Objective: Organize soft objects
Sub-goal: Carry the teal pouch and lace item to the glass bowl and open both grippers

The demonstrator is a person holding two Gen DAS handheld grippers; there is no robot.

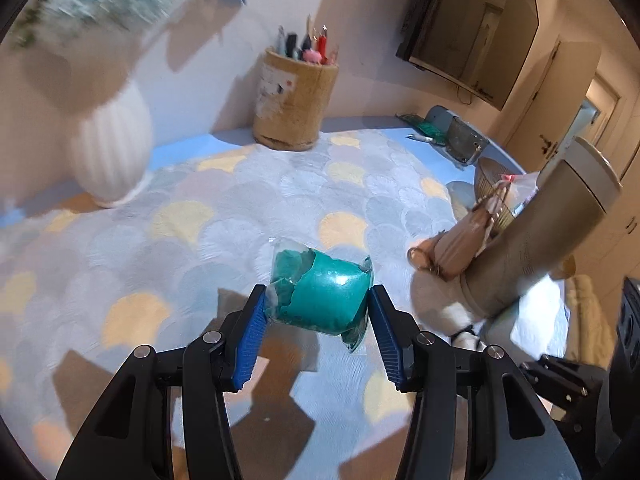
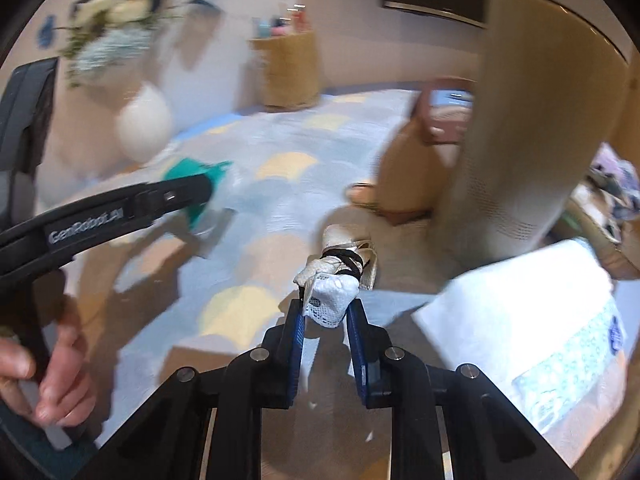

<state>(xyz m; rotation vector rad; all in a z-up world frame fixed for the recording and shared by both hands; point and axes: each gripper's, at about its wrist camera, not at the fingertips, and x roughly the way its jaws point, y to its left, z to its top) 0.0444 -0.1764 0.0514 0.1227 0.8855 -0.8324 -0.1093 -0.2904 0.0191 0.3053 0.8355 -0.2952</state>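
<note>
A pale wall (image 1: pixel 352 12) carries a dark screen (image 1: pixel 476 20) above the scallop-patterned tablecloth (image 1: pixel 160 240).

White lettering reading "GenRobot.AI" runs along the side of the left gripper (image 2: pixel 200 196), at about nine o'clock in the right wrist view. The print on the tall beige cylinder (image 1: pixel 532 248) is too small to read.

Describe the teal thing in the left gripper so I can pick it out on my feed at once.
Start at the table covered by the scallop-patterned cloth, with the white ribbed vase at its back left. Near the cloth's front middle, the left gripper is shut on a teal lump in clear wrap. It is the only teal thing there; its neighbours to the right are beige and white.
</note>
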